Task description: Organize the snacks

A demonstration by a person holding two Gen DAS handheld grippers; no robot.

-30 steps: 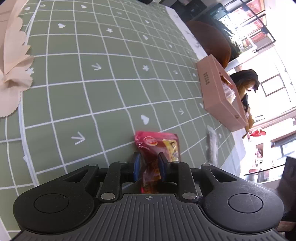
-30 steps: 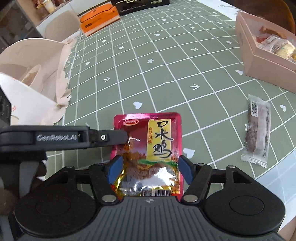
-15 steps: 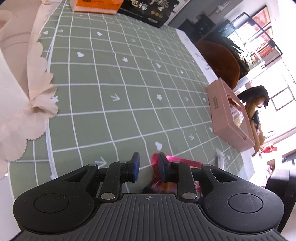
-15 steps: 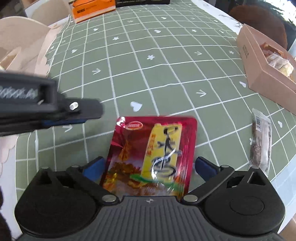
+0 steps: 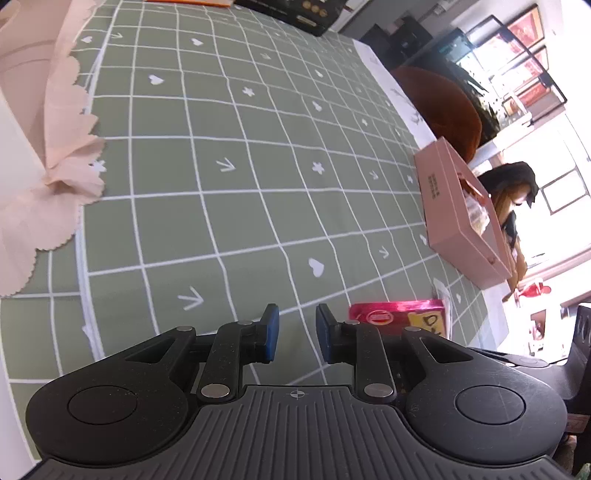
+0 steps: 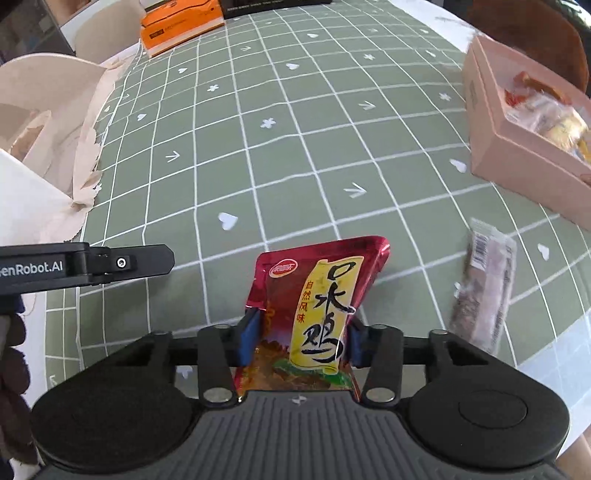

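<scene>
A red snack packet (image 6: 325,280) with a yellow label stands tilted up off the green gridded cloth (image 6: 295,147). My right gripper (image 6: 303,339) has it between its blue pads; the jaws are closing and both pads press its sides, bowing the foil. The same packet (image 5: 391,317) shows just right of my left gripper (image 5: 297,332), whose pads stand close together with nothing between them. A left finger (image 6: 147,260) reaches in from the left, clear of the packet. A brown wrapped bar (image 6: 484,291) lies on the cloth to the right.
An open pink box (image 6: 517,162) with several wrapped snacks sits at the right. A pale paper bag with a scalloped edge (image 6: 55,110) stands at the left. An orange box (image 6: 181,22) lies at the far edge. A person (image 5: 513,184) sits beyond the table.
My left gripper has come off the red packet and shifted left. The right jaws spread wide, then closed in on the packet, which now bows and tilts up.
</scene>
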